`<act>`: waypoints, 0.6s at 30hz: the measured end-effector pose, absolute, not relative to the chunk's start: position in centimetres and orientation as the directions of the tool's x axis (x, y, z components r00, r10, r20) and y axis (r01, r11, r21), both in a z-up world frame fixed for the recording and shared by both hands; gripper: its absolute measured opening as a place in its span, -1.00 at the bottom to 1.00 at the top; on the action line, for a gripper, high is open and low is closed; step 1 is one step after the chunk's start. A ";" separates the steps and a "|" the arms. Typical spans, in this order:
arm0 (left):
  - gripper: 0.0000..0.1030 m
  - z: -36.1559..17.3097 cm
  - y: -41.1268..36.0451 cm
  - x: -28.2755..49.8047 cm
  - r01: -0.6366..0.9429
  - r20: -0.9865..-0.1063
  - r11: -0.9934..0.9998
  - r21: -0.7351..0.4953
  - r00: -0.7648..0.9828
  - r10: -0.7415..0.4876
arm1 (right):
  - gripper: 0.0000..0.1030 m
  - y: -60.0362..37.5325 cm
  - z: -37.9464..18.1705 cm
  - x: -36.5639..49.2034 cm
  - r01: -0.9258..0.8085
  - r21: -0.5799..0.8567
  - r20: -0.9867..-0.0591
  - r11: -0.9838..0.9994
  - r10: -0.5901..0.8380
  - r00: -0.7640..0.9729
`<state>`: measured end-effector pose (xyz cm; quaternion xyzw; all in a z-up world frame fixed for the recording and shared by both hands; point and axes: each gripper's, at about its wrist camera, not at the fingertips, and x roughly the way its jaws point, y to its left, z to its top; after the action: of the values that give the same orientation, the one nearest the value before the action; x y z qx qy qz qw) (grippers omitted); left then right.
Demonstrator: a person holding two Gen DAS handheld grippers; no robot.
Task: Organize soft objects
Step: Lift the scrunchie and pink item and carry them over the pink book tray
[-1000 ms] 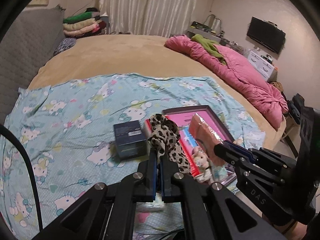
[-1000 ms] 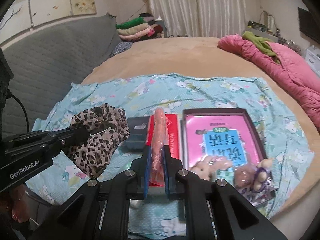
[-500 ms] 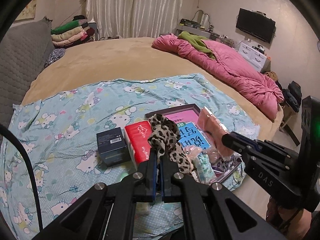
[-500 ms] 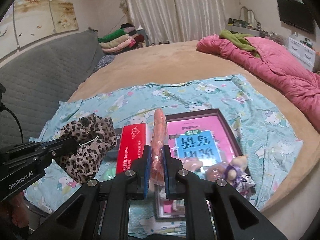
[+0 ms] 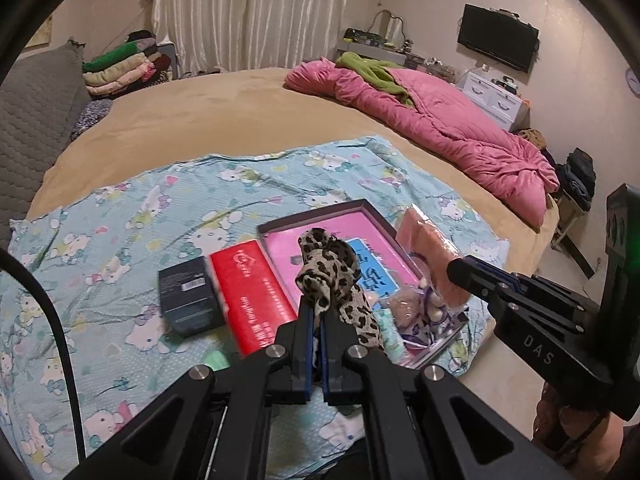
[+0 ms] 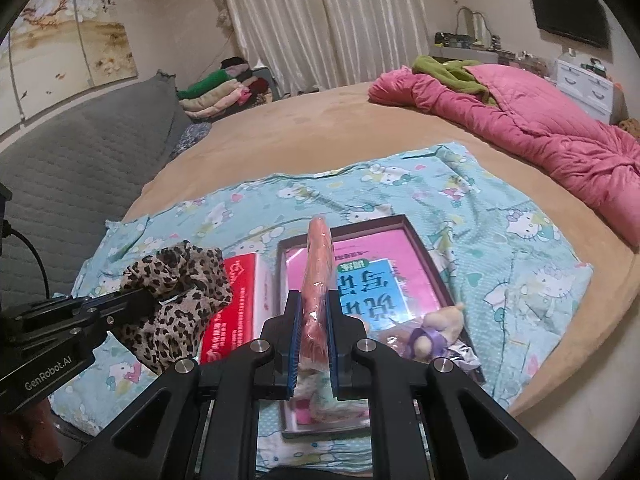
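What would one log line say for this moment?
left gripper: shut on leopard scrunchie | right gripper: shut on pink pouch | both held above tray

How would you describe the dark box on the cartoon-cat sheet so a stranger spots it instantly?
On the round bed lies a light-blue cartoon-cat sheet. On it sits a row: dark box, red pack, pink-lined tray. The box is the leftmost, smallest and only dark one.

Both tongs carried rightward: leopard cloth [image 5: 329, 272] and pink packet [image 6: 317, 276] now over tray [image 6: 420, 240].
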<state>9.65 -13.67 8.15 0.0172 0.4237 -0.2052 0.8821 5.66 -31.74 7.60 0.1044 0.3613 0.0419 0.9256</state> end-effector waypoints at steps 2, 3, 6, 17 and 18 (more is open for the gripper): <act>-0.95 7.6 -14.6 10.0 0.388 -0.761 0.908 -0.154 0.540 -0.360 | -0.78 -32.5 7.3 5.6 0.010 0.228 -0.663 0.974 0.148 0.733; -0.95 7.3 -15.0 10.1 0.393 -0.764 0.906 -0.156 0.534 -0.363 | -0.78 -32.8 7.1 5.6 0.016 0.230 -0.665 0.973 0.145 0.733; -0.95 6.4 -16.3 10.5 0.403 -0.773 0.900 -0.165 0.514 -0.372 | -0.78 -33.7 6.5 5.5 0.032 0.237 -0.671 0.971 0.140 0.728; -0.95 3.1 -19.0 12.5 0.415 -0.807 0.894 -0.171 0.461 -0.368 | -0.78 -36.1 4.8 5.8 0.074 0.242 -0.691 0.968 0.118 0.714; -0.95 2.9 -19.1 12.7 0.414 -0.811 0.894 -0.170 0.457 -0.366 | -0.78 -36.2 4.7 5.8 0.075 0.243 -0.692 0.967 0.118 0.712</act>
<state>12.67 -19.11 2.90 0.0259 0.4684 -0.2286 0.8530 5.81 -36.18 4.66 0.1275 0.3792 0.0117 0.9164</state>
